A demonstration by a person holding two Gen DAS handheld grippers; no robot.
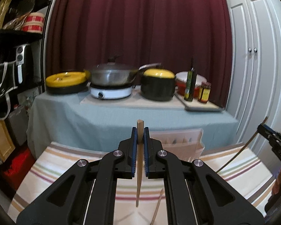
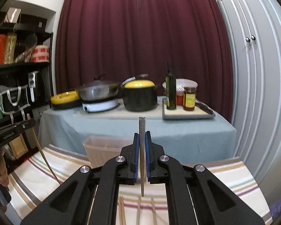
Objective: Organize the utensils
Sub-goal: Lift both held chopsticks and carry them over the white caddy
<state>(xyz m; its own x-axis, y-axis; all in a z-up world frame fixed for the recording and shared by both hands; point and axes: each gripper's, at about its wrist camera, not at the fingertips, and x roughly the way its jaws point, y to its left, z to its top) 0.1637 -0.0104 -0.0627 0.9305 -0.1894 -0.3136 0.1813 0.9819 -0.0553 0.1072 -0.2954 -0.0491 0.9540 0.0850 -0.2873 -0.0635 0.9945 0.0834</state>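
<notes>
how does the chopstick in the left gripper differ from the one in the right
The left chopstick is light tan wood; the right chopstick looks darker, greyish brown. The left one tilts slightly; the right one hangs nearly straight. Both are pinched upright between shut blue pads, tips down over the striped cloth.

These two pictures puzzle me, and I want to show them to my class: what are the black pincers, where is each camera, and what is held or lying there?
They are hand-held tools: a person grips one in each hand, and a wide-angle camera on each looks forward along its two fingers. One picture comes from the left gripper, the other from the right gripper. Each is shut on one upright chopstick, light wood on the left, greyer on the right. Below lies a striped cloth with loose chopsticks, and a pale plastic basket stands at its far edge. Pots sit on a blue-covered table behind.
</notes>
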